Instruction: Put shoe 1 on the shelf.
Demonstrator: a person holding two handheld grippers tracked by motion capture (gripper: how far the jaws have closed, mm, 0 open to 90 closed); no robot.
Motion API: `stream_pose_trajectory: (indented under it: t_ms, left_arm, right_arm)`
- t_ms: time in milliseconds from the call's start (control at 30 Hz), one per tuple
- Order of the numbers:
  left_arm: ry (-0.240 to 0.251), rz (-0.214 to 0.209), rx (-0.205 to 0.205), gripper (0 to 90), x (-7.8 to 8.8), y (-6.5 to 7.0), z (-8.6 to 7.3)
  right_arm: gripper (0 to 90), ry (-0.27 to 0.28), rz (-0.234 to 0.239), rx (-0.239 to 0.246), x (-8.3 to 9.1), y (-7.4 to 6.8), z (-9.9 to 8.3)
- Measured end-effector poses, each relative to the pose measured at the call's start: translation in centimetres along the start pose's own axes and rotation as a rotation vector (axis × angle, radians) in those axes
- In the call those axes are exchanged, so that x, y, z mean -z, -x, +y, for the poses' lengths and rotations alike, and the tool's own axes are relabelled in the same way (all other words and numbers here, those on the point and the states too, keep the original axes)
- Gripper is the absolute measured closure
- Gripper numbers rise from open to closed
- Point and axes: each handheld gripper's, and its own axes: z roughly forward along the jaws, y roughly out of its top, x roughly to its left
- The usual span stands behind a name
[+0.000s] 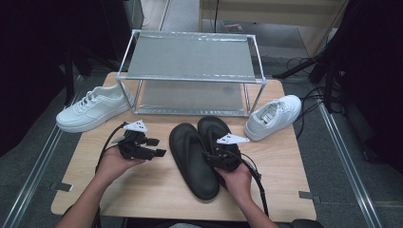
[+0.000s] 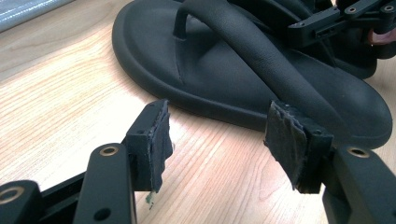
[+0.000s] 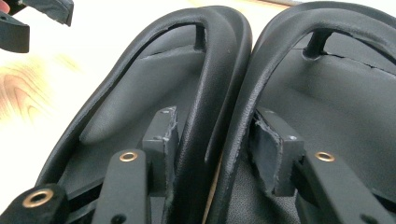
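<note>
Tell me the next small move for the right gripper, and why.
Probably close the right gripper a little more. Its pads flank the two inner straps of the black sandals, which lie side by side, so a firm pinch would let both be lifted toward the rack.

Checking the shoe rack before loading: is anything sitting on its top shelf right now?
No, the rack's top shelf is bare in the high view.
</note>
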Motion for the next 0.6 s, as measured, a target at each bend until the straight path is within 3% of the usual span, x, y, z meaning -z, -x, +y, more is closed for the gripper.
stream_pose_trajectory:
  t_ms: [133, 233, 600]
  left_arm:
    - [0.007, 0.004, 0.002, 40.6, 0.13, -0.13, -0.03]
    - [0.009, 0.006, 0.004, 40.6, 0.21, -0.20, -0.05]
    - [0.019, 0.007, -0.007, 40.6, 0.39, -0.04, -0.04]
  right_arm:
    - [58.5, -0.001, -0.011, -0.010, 0.03, -0.15, 0.03]
    - [66.2, -0.012, -0.011, -0.046, 0.16, -0.13, 0.05]
    - [70.4, -0.042, -0.004, -0.127, 0.34, 0.22, 0.43]
